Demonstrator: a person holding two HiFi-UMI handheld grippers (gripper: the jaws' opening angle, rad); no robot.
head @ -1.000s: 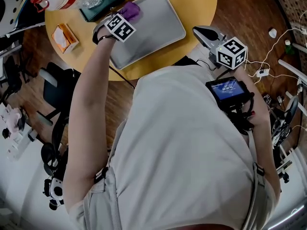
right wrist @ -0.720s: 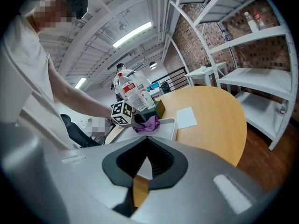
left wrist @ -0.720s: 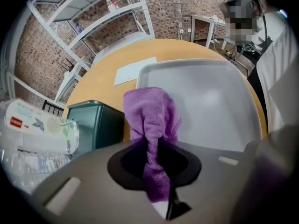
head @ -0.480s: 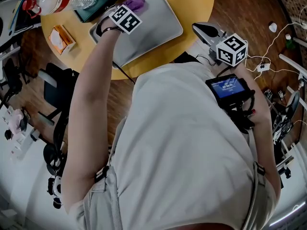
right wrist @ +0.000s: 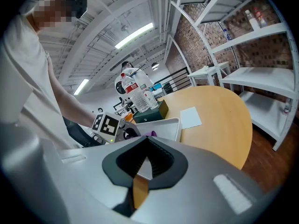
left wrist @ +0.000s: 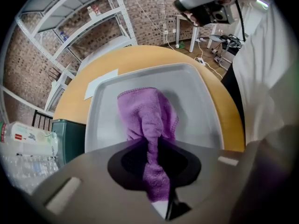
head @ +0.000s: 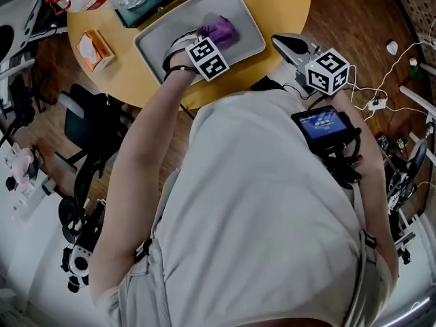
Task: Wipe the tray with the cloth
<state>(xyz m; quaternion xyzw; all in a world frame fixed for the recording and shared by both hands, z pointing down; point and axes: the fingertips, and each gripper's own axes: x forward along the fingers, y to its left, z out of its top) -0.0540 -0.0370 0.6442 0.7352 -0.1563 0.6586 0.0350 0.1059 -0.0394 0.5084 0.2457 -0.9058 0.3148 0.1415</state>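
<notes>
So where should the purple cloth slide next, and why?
Probably a slide sideways, toward the left end of the grey tray as the head view shows it. The left gripper has its jaws shut on the purple cloth, and the cloth lies on the tray right of its middle. A bare stretch of tray shows on the other side, so that part looks like the next to wipe.

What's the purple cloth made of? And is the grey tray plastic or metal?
The cloth looks like soft microfibre or terry: fuzzy nap, stitched edge, bunches easily. The tray looks like matte grey plastic: smooth, rounded moulded corners, no glint. Painted metal can't be ruled out.
</notes>
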